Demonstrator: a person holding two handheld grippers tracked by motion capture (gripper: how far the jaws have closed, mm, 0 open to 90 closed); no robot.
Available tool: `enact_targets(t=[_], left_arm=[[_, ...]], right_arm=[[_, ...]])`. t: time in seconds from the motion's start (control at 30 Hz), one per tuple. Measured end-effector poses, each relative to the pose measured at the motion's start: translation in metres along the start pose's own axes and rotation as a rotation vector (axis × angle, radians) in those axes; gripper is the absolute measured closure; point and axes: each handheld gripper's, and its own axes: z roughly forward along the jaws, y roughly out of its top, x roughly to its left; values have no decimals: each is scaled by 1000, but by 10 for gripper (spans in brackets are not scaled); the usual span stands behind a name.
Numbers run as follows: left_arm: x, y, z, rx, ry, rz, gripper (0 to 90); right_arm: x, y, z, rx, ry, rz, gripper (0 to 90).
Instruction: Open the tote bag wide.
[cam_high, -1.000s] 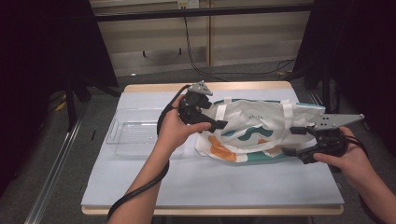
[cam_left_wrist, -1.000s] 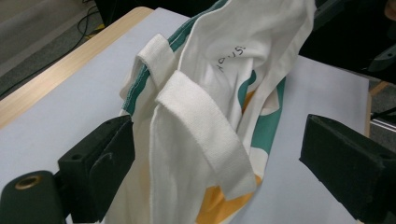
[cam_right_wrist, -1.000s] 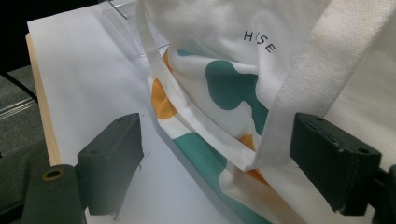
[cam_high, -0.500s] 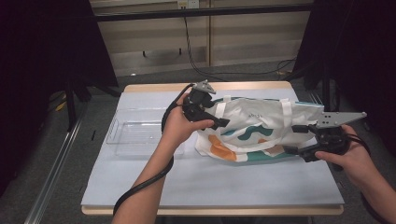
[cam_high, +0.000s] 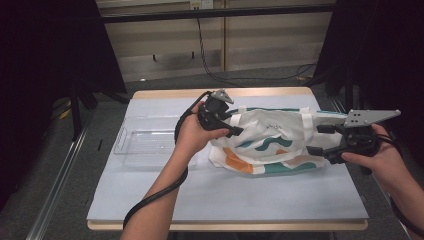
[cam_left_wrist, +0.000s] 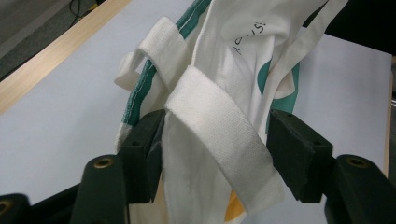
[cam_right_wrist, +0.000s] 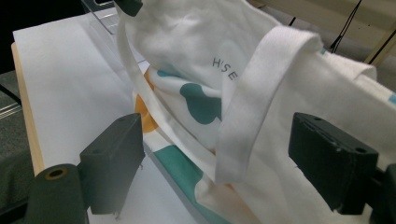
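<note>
tote bags: 1 (cam_high: 270, 142) | clear trays: 1 (cam_high: 145, 145) | grippers: 2 (cam_high: 235, 127) (cam_high: 320, 142) | tables: 1 (cam_high: 225, 200)

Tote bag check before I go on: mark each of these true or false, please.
1. The tote bag lies on the table. True.
2. The left gripper has a white handle strap between its jaws. True; the jaws have just been closing, and a gap remains at one pad.
3. The clear tray holds the bag. False; it stands apart, beside the bag.
4. The right gripper is clamped shut on the cloth. False; its jaws stand wide, cloth between them.
5. The bag is plain white. False; it bears teal and orange shapes.
</note>
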Motion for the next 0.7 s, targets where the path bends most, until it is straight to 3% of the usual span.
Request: enact_targets(t=[0.23,0.27,0.43,0.53,0.6,0.7], left_arm=[[0,0,-2,-1,31,15,527],[0,0,-2,7,32,33,539],[-1,0,0,9,45,30,552],[-1,1,-1,23,46,53,552],[-1,1,-1,13,53,41,559],[0,0,-2,19,46,62,604]], right_arm=[[-4,9,-4,-9,-18,-4,203],[-6,10,-5,-10,-23,-5,208],[-10,16,-10,-22,-38,-12,245],[-13,19,-13,-34,-49,-12,257],[-15,21,-13,-34,-54,-11,271],[-22,24,-13,-35,-66,-3,278]])
